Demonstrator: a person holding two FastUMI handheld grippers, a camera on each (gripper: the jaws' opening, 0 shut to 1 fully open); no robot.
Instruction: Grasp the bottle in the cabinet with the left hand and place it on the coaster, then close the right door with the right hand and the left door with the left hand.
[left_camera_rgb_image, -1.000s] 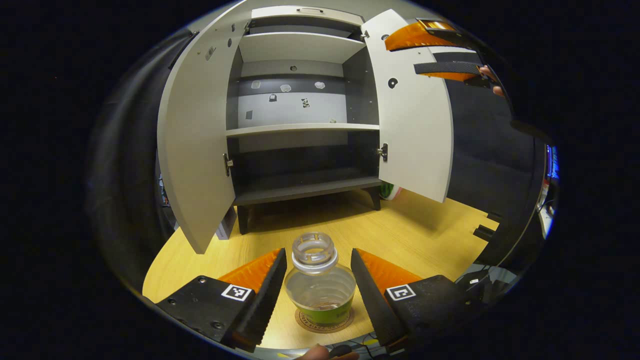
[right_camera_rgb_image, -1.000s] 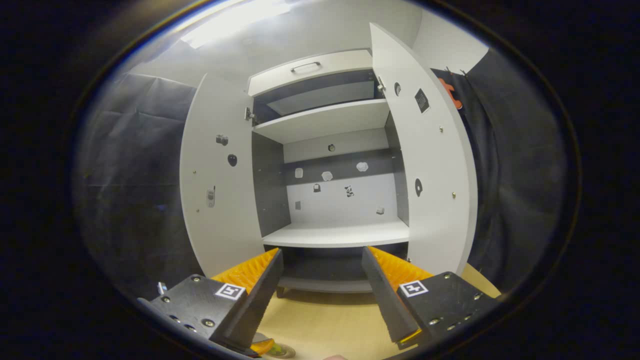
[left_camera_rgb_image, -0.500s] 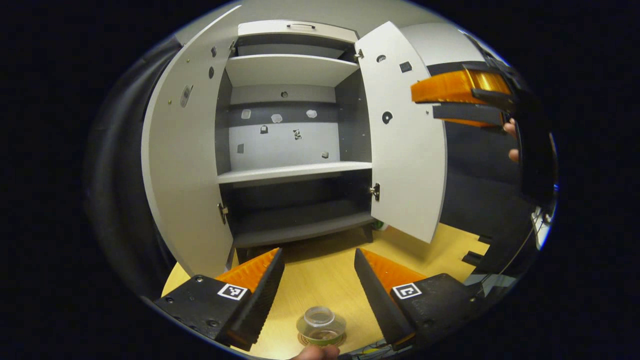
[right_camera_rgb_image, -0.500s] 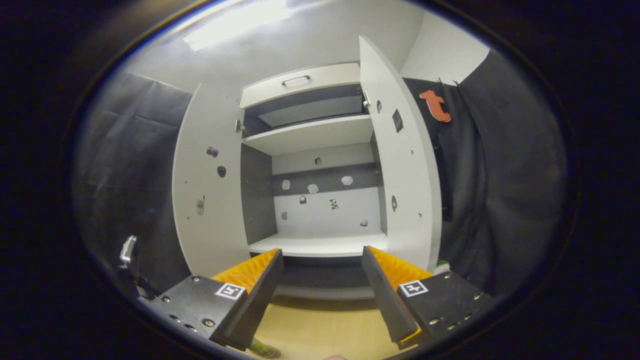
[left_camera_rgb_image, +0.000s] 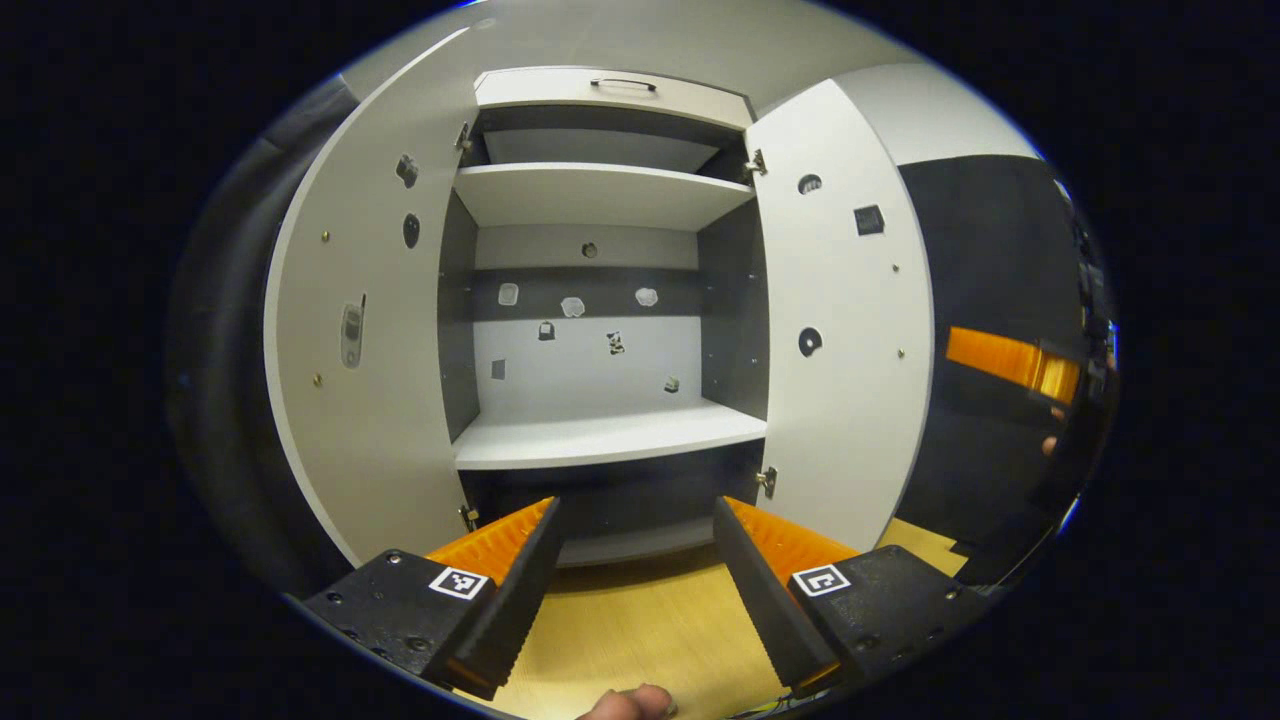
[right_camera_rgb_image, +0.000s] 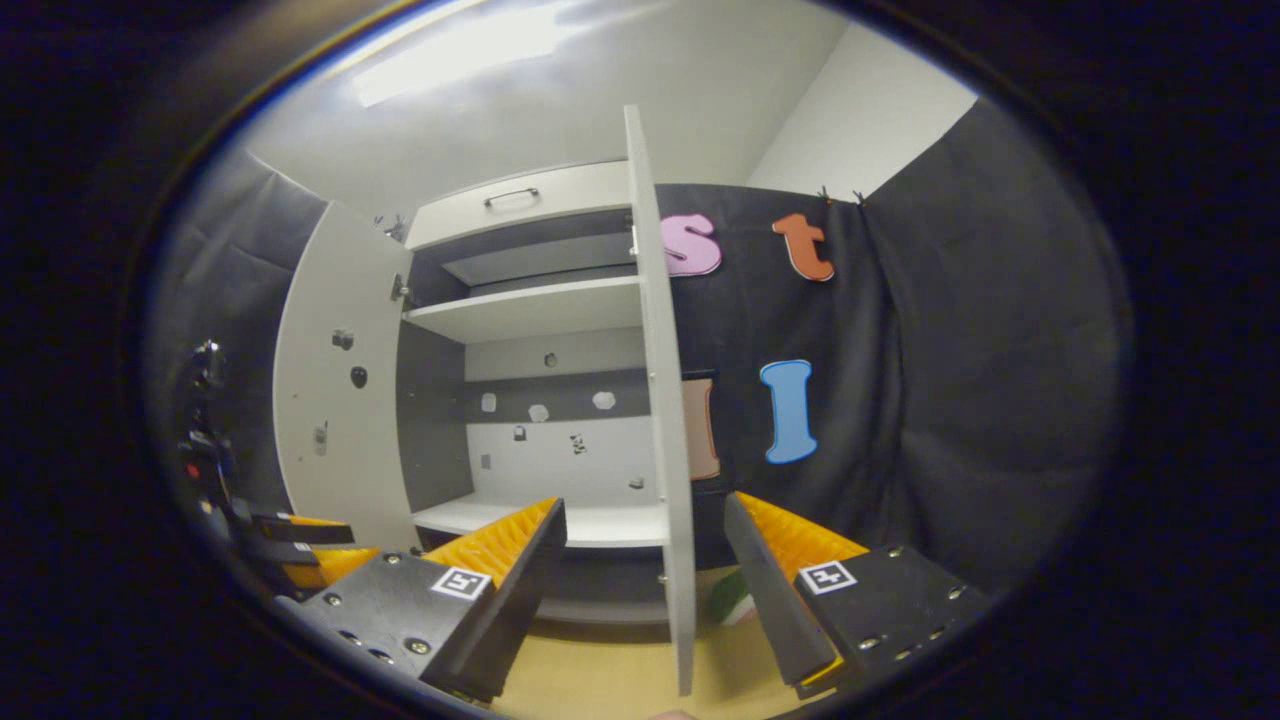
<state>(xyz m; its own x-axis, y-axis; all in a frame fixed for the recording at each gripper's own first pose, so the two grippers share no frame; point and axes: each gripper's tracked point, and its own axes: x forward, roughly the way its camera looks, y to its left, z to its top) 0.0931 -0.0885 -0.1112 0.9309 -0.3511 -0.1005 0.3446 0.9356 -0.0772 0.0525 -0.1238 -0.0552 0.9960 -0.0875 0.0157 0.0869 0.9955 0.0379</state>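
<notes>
Right gripper view: right gripper (right_camera_rgb_image: 645, 580) jaws apart, empty, straddling right door (right_camera_rgb_image: 660, 420) edge at frame centre. Risk: glancing push, door rebounds. Left gripper (left_camera_rgb_image: 632, 590) apart, empty. Bottle likely below frame, unseen.

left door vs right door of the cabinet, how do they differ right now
In the left gripper view the left door bears a small pale oblong fitting on its inner face; the right door bears a small dark square patch. In the right gripper view the left door shows its broad inner face, while the right door is seen edge-on, its edge between the right gripper fingers. Both are pale grey and open.
</notes>
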